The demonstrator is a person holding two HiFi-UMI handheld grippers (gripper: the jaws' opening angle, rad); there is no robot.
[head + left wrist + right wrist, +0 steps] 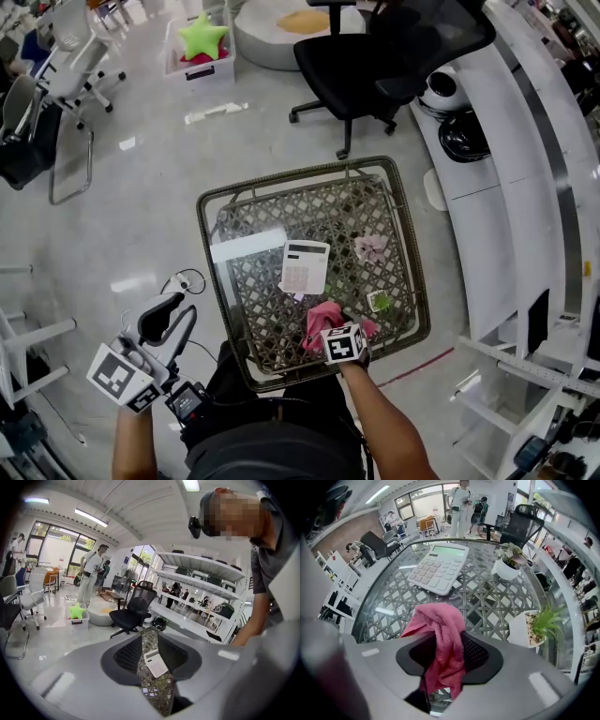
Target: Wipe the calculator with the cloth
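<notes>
Your right gripper (447, 645) has its fingers (477, 652) pinched on the pink cloth (440, 625), which hangs bunched over the near part of the glass-topped wicker table (394, 272). Your left gripper (152, 660) hovers off the table's left side, fingers narrowly apart and empty. Farther on, the white calculator (439, 567) lies flat near the table's middle, apart from the cloth.

Glass-topped wicker table (337, 211): white calculator (306, 266) lies mid-table, two small potted plants to its right, one pinkish (370, 247), one green (379, 301). At the edge nearest me, a bunched pink cloth (323, 322).
</notes>
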